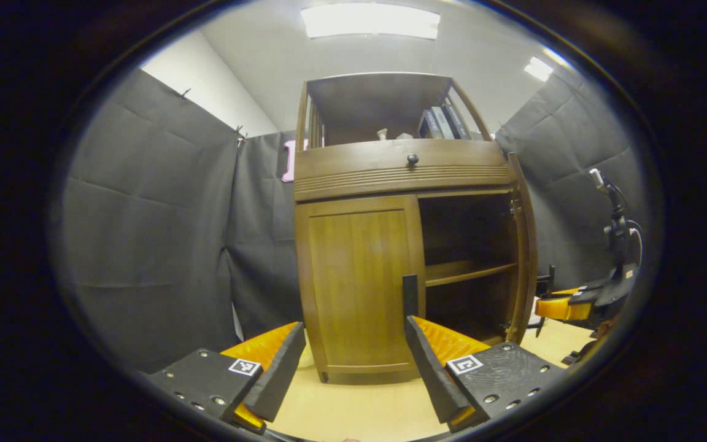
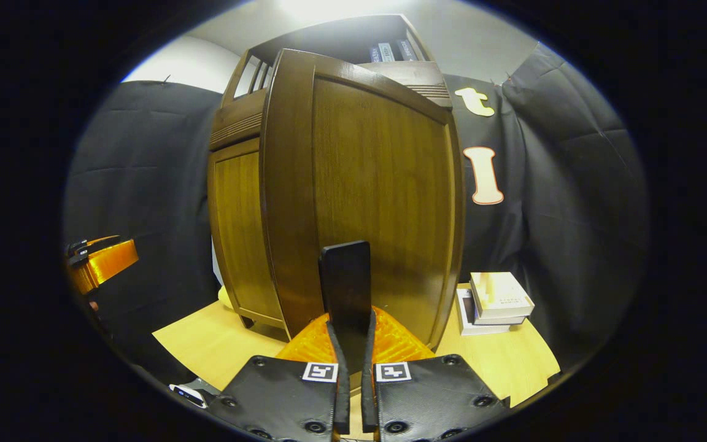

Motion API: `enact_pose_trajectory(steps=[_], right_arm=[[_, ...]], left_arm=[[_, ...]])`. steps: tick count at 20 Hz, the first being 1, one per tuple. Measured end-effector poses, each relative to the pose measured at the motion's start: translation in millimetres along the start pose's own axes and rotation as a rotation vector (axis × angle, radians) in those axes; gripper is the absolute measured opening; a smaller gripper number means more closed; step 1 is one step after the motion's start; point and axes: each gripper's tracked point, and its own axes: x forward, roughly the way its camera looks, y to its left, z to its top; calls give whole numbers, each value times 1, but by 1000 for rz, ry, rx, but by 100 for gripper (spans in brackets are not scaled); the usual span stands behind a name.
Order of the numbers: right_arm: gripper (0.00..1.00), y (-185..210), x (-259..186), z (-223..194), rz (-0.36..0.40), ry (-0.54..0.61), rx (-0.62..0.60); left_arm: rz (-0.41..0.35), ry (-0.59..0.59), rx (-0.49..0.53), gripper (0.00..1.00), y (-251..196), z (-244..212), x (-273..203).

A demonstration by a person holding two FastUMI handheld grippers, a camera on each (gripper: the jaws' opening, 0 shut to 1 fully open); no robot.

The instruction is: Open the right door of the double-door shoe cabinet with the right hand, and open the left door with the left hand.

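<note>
right door handle clamped in right jaws | left door ahead of left jaws

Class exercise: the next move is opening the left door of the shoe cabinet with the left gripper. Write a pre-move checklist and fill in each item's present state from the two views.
1. Right door swung open: ok; shelf exposed inside.
2. Left door shut and waiting: ok.
3. Left gripper jaws open: ok, wide apart.
4. Left door's handle within the jaws: not ok; it stands near the right-hand finger, not yet between both.
5. Right gripper released from the right door's handle: not ok; jaws closed on it.
6. Floor in front of the left door free: ok; the books lie beyond the right door.
</note>
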Motion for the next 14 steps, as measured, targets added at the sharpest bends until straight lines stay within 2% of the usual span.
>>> enact_pose_trajectory(steps=[6, 13, 14], right_arm=[[5, -37, -29, -6, -75, 23, -9], [4, -83, -50, -7, -117, 11, 0], [12, -91, -52, -6, -122, 10, 5]], left_arm=[[-37, -4, 8, 94, -6, -4, 5], [-94, -16, 17, 94, -10, -2, 6], [-101, -17, 17, 94, -10, -1, 6]])
